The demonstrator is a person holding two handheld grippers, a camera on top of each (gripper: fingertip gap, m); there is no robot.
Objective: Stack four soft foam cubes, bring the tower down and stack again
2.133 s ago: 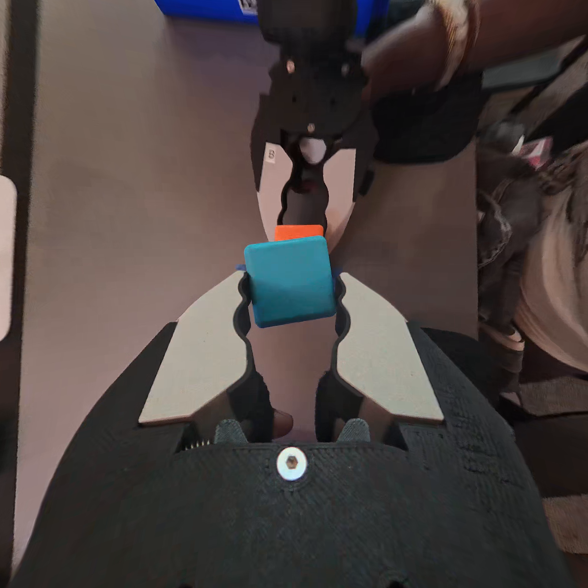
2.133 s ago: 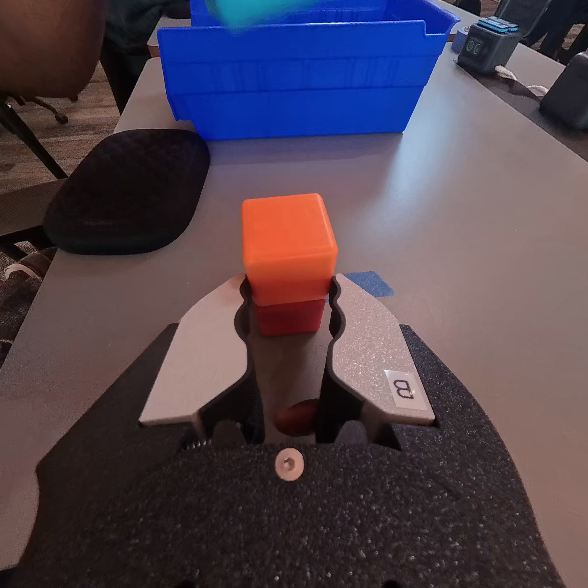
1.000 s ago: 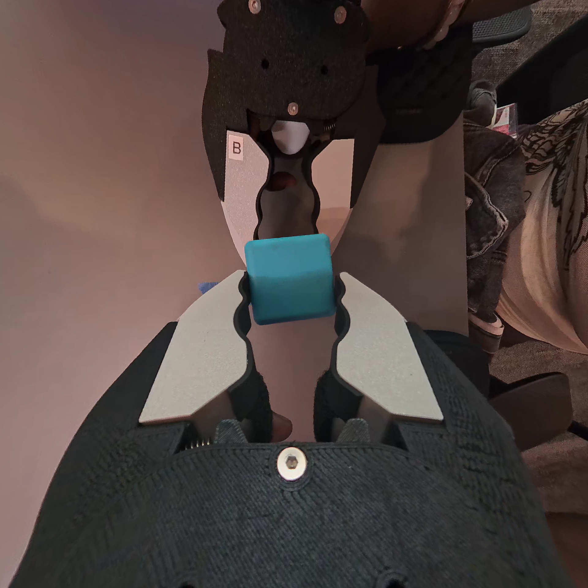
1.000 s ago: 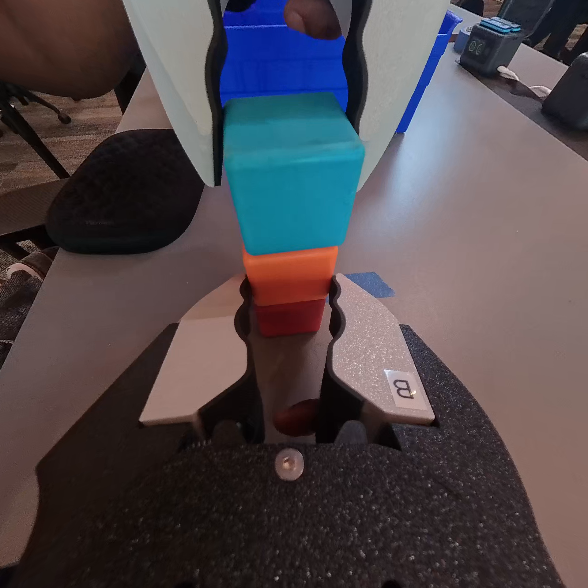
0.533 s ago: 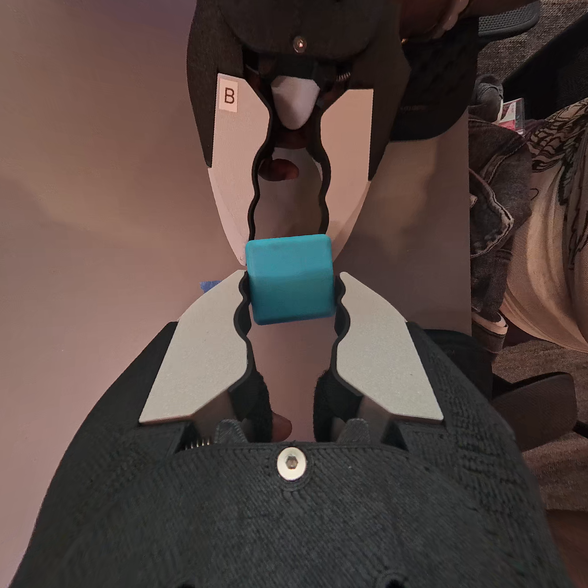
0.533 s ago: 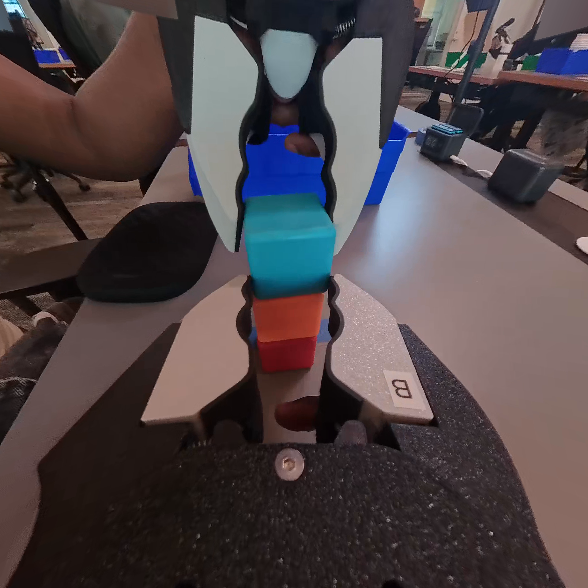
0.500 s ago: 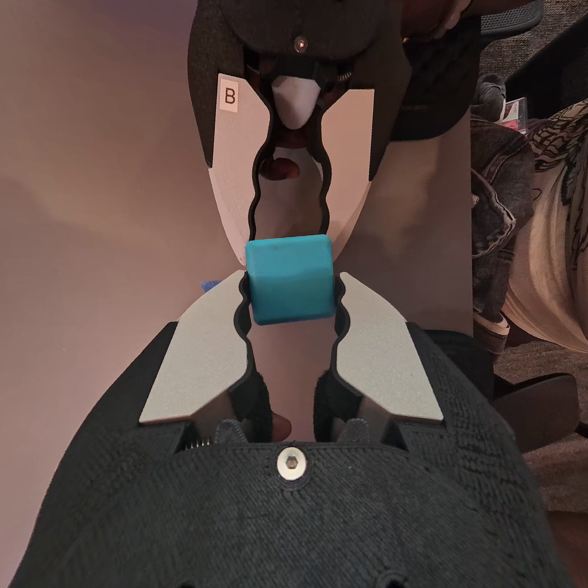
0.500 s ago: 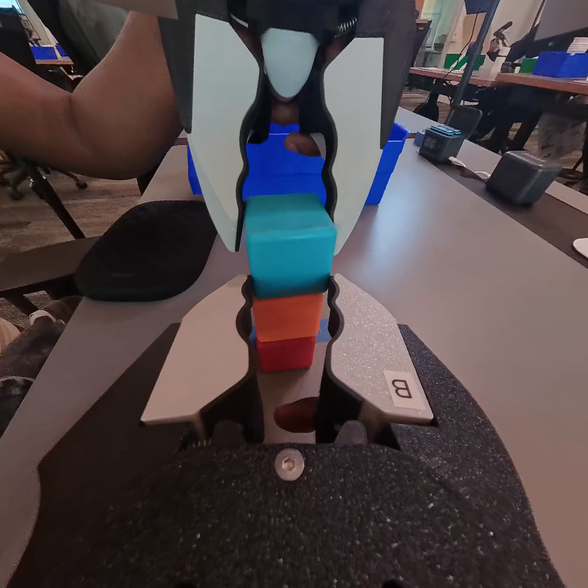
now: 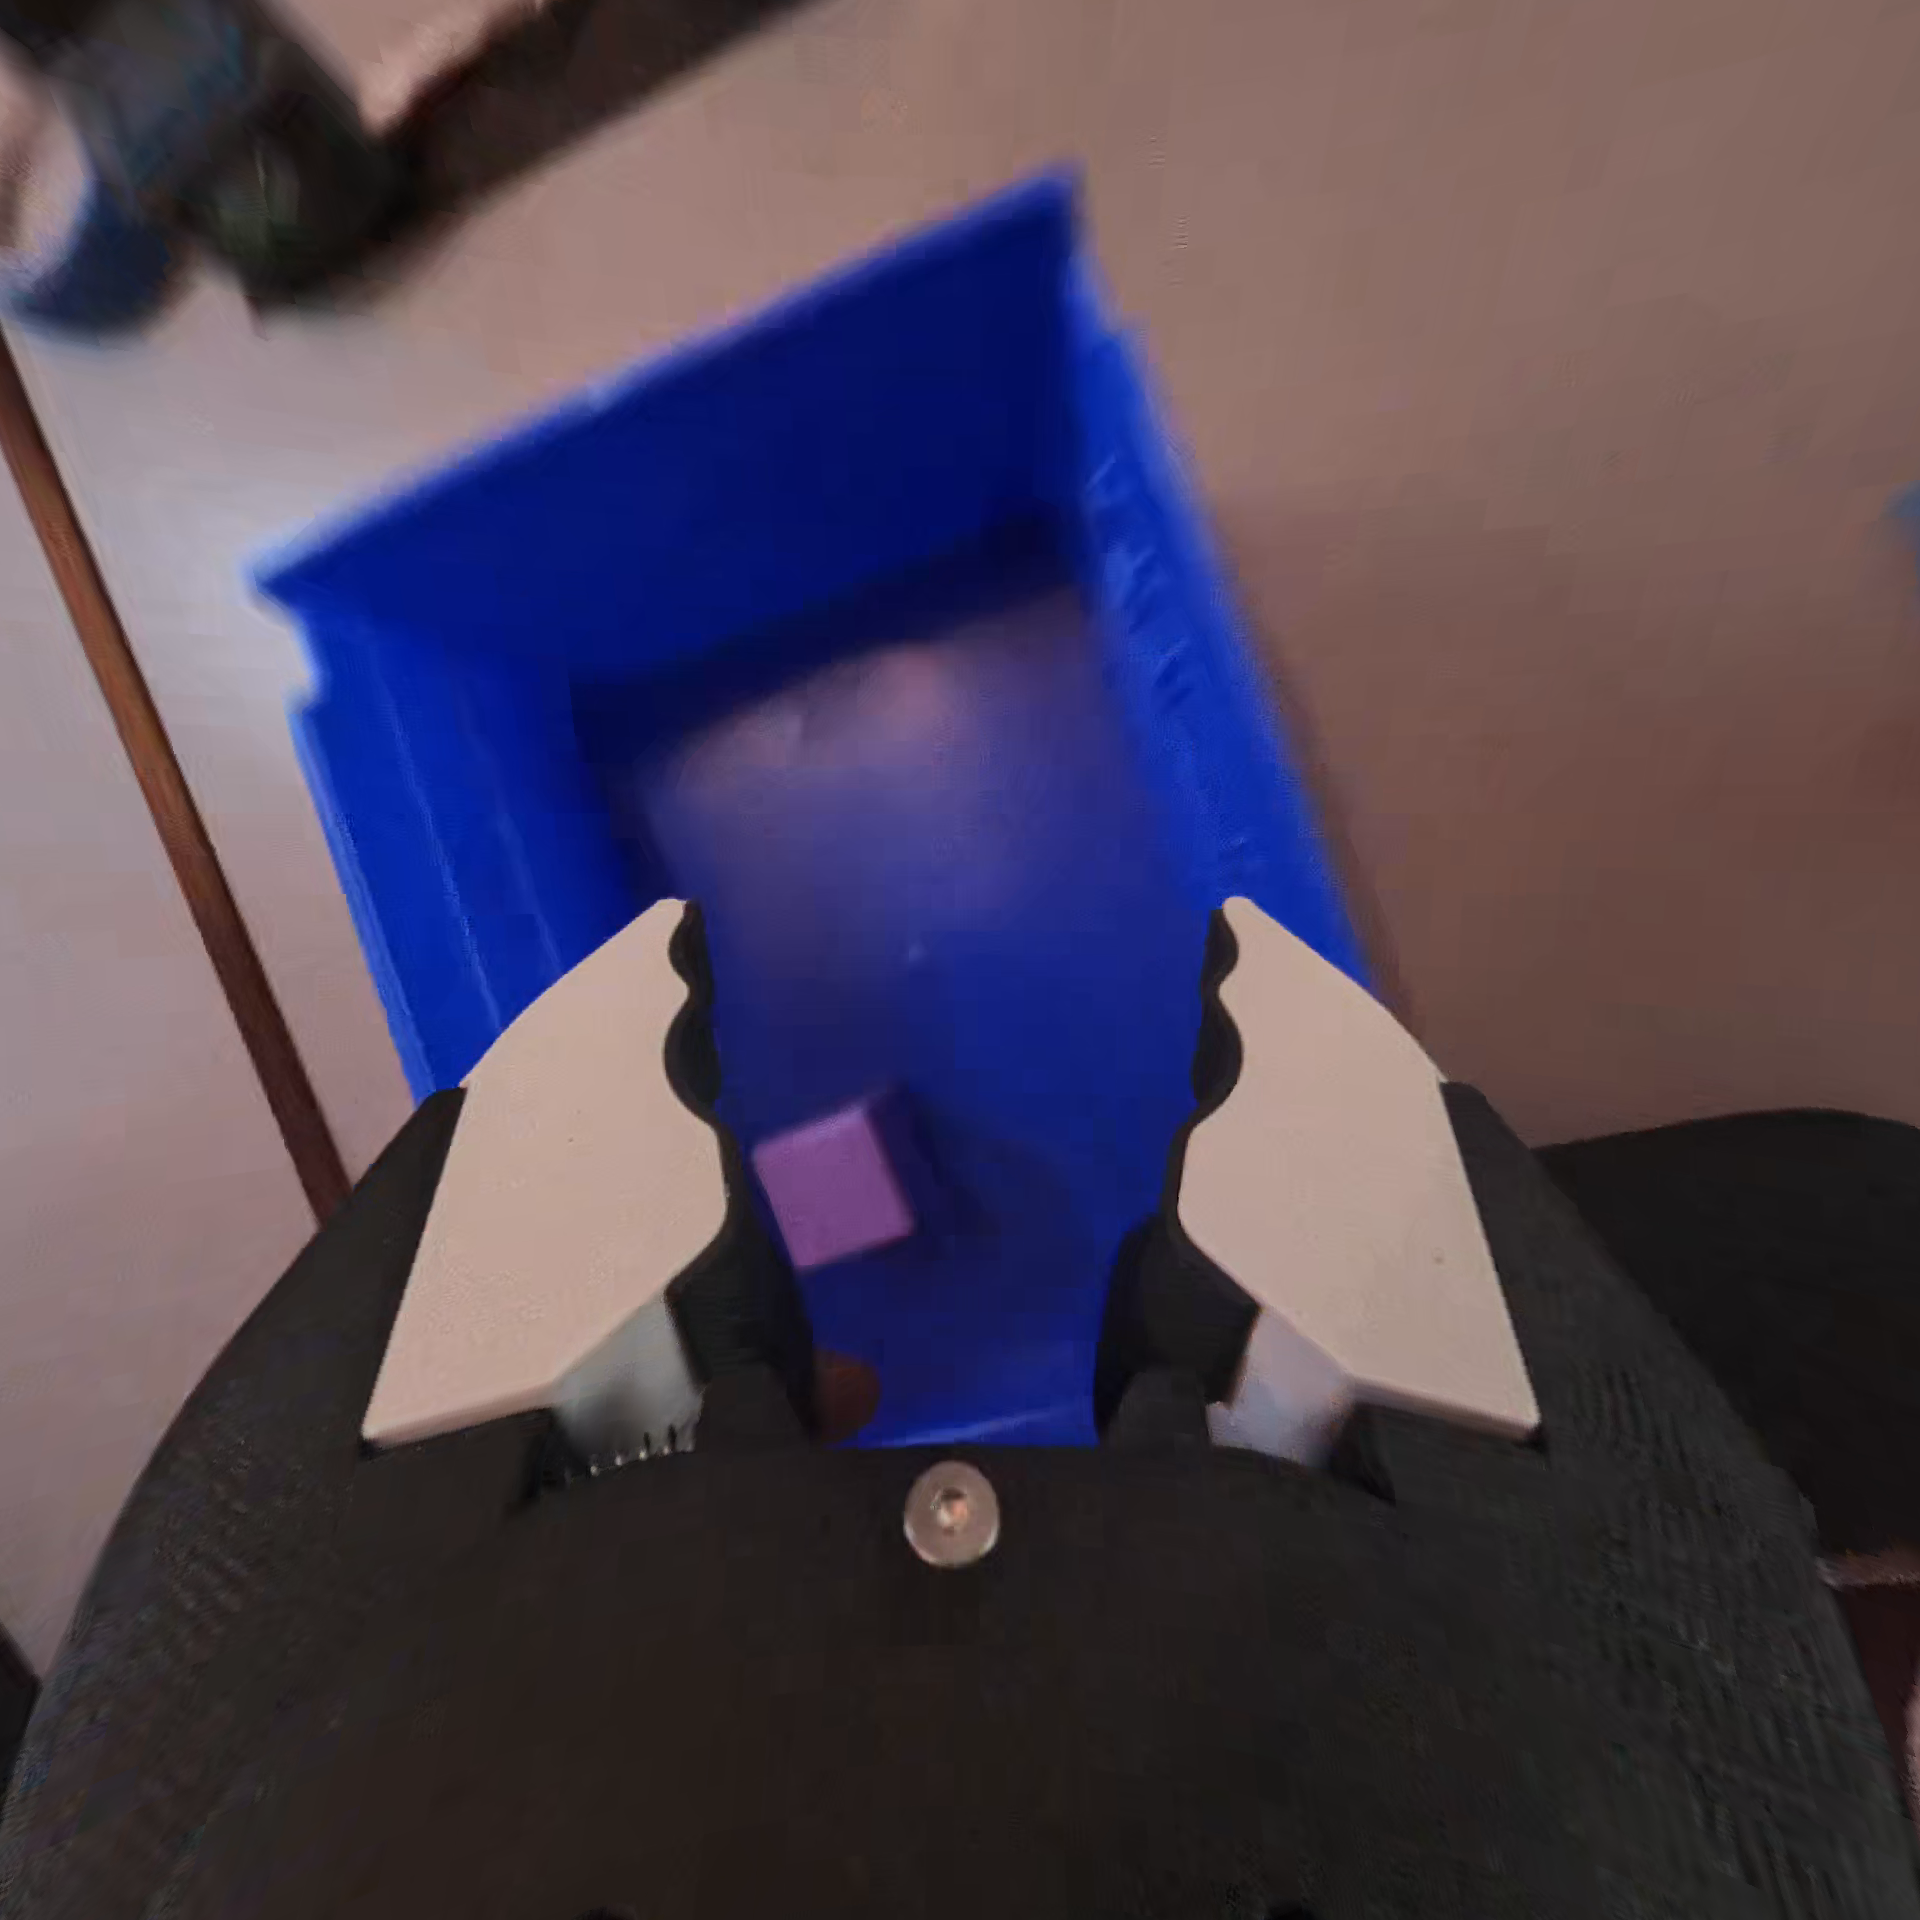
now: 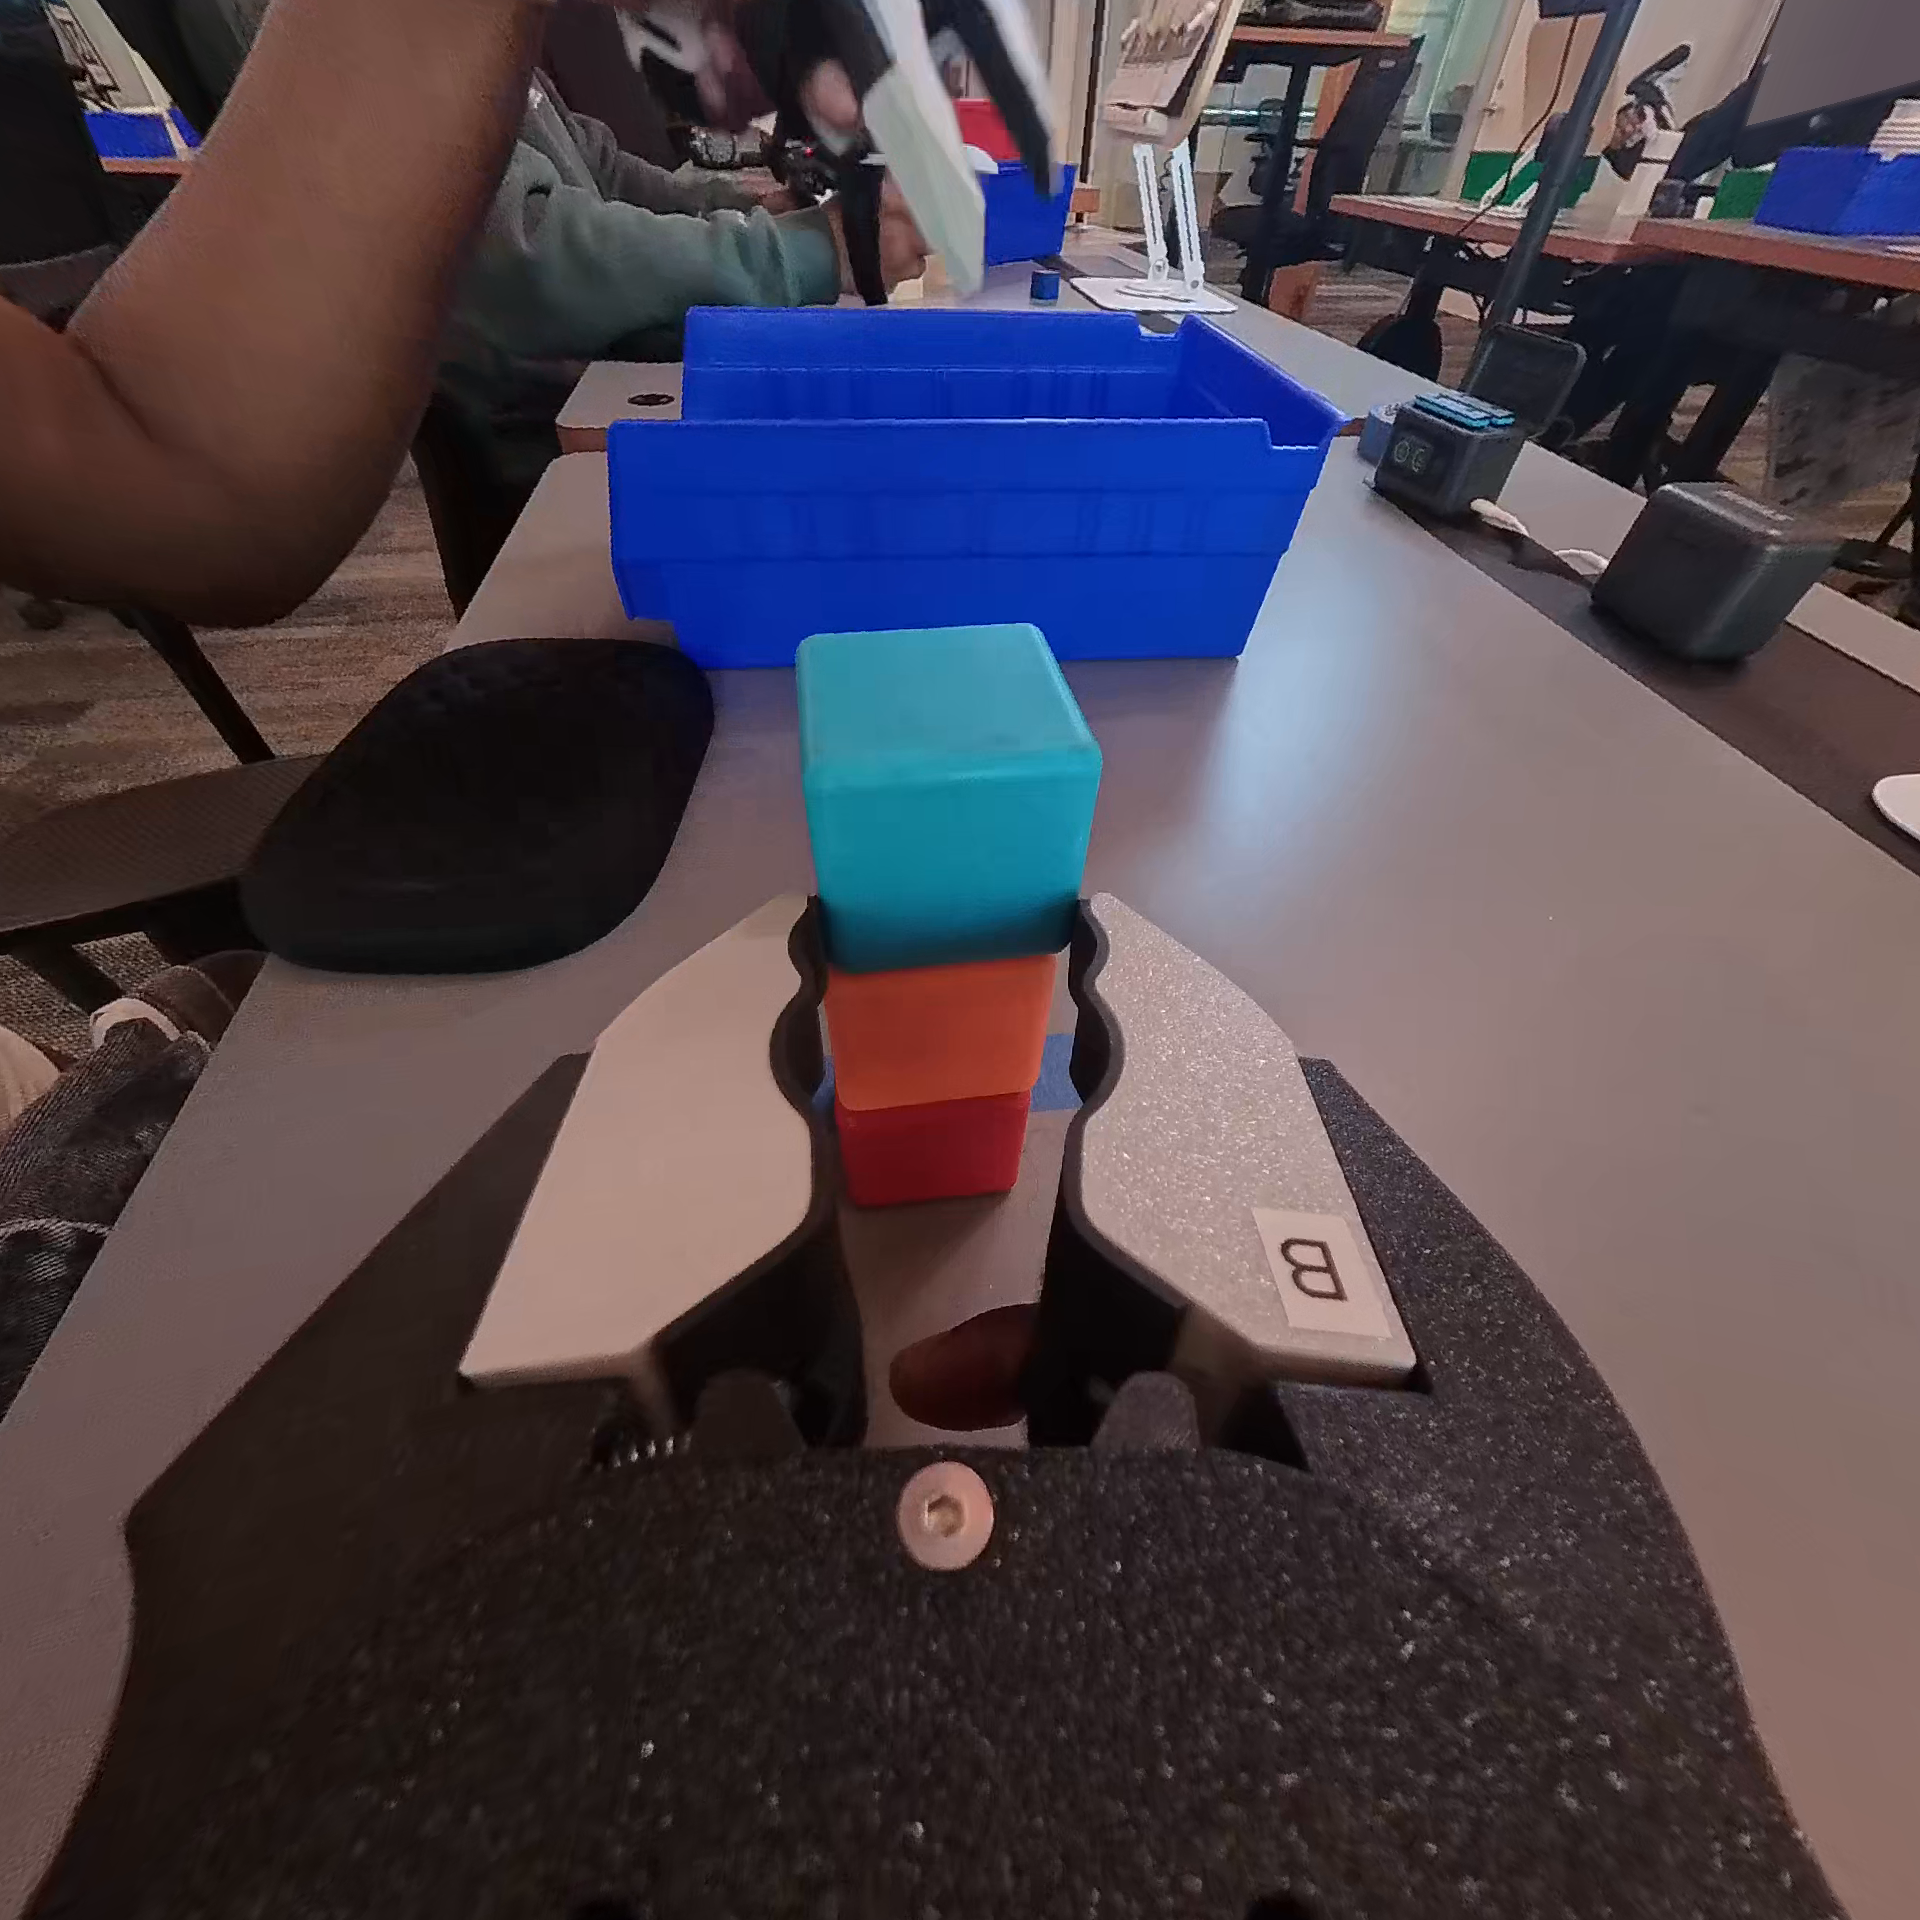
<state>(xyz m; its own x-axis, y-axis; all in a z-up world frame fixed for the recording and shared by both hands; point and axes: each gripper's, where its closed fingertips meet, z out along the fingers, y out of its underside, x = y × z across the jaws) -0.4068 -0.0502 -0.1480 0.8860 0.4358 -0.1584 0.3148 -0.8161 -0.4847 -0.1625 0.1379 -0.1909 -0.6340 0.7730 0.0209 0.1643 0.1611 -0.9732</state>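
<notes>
The right gripper (image 10: 945,940) sits low on the grey surface (image 10: 1455,935), its jaws narrowed around the lower edge of the teal cube (image 10: 945,790) and lightly pinching it. Between the fingers, below the teal cube, an orange cube (image 10: 935,1029) rests on a red cube (image 10: 930,1143), the three forming an upright tower. A bit of blue tape (image 10: 1055,1070) shows behind the tower. To the gripper's left lies a black pad (image 10: 478,810); straight ahead, beyond the tower, stands a blue bin (image 10: 956,540). Ahead and to the right are two dark boxes (image 10: 1704,566).

The left gripper (image 9: 951,997) hangs above the blue bin (image 9: 457,831) with its jaws spread wide and nothing held. Between its fingers, on the bin floor, lies a purple cube (image 9: 836,1200). In the right wrist view this gripper (image 10: 935,135) appears blurred, high above the bin's far side.
</notes>
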